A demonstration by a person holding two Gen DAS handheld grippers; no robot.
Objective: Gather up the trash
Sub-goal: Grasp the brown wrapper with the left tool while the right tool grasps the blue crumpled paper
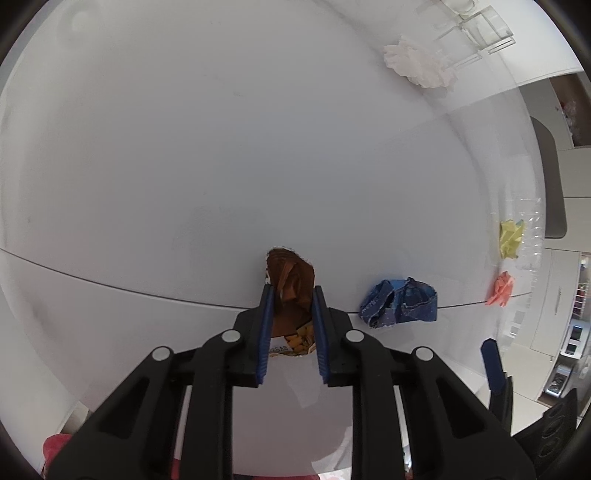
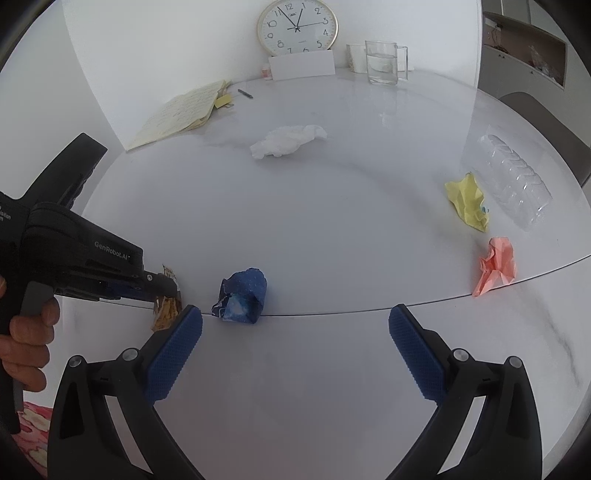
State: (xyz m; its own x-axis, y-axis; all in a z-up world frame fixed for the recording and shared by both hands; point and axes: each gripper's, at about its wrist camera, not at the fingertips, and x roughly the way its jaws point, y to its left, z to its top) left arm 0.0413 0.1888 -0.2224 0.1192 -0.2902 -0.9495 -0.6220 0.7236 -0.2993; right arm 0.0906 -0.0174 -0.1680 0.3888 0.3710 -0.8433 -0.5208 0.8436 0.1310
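My left gripper [image 1: 291,295] is shut on a crumpled brown snack wrapper [image 1: 291,275], held just above the white table; the right wrist view shows it at the left [image 2: 168,295]. A crumpled blue wrapper [image 1: 400,302] lies just right of it, also in the right wrist view [image 2: 242,295]. My right gripper [image 2: 295,317] is open and empty, low over the near table, with the blue wrapper just beyond its left finger. A white tissue [image 2: 288,140], a yellow paper ball [image 2: 467,201], a pink paper ball [image 2: 496,264] and a clear plastic bottle [image 2: 513,181] lie farther off.
A white table [image 2: 332,221] with a seam across its near part. At the back stand a clock [image 2: 297,26], a glass jug [image 2: 384,61], a white card [image 2: 301,64], a notebook [image 2: 181,114] and a pen [image 2: 244,93]. A chair [image 2: 535,107] is at the right.
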